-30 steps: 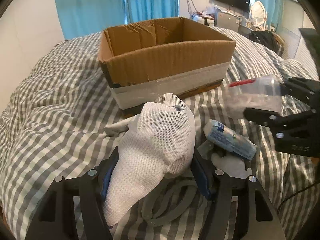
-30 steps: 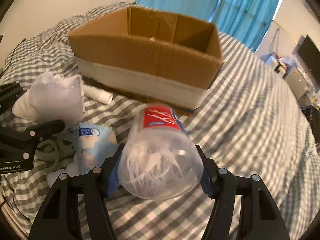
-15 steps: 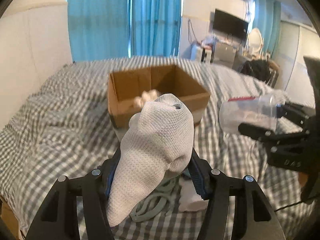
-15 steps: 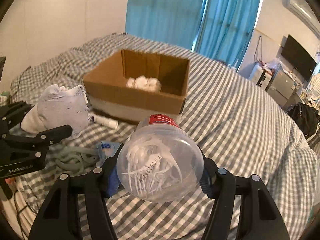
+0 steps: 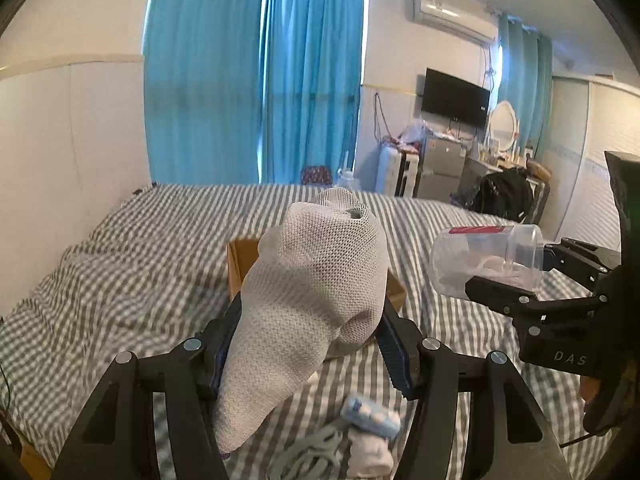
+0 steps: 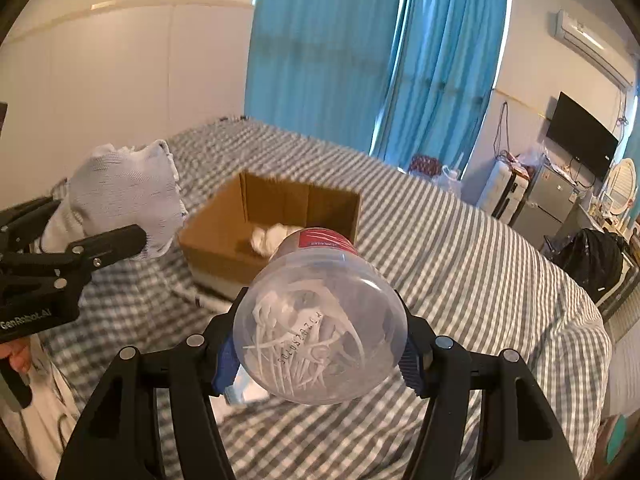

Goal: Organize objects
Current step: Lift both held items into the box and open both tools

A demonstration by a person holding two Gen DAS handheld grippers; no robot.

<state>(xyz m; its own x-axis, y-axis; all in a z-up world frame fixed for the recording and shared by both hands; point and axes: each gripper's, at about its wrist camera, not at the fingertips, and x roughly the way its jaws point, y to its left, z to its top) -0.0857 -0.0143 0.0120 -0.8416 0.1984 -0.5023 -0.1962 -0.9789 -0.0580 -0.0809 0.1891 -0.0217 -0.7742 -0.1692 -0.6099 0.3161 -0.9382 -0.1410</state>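
My left gripper [image 5: 310,344] is shut on a white mesh sock [image 5: 312,296] and holds it high above the bed; it also shows in the right wrist view [image 6: 124,196]. My right gripper [image 6: 320,344] is shut on a clear plastic jar [image 6: 320,320] with a red lid, full of white floss picks; the jar shows at right in the left wrist view [image 5: 488,260]. An open cardboard box [image 6: 276,224] sits on the checked bed below and ahead, with white cotton balls [image 6: 272,236] inside. The sock hides most of the box in the left wrist view.
On the grey checked bedspread [image 6: 460,264] below lie a blue-and-white packet [image 5: 372,416], a pale coiled cable [image 5: 316,452] and a white item [image 5: 368,456]. Blue curtains [image 5: 256,80], a wall TV [image 5: 456,96] and cluttered furniture stand beyond the bed.
Both grippers have risen well above the bed with their objects still held. The box now looks smaller and lower in both views.
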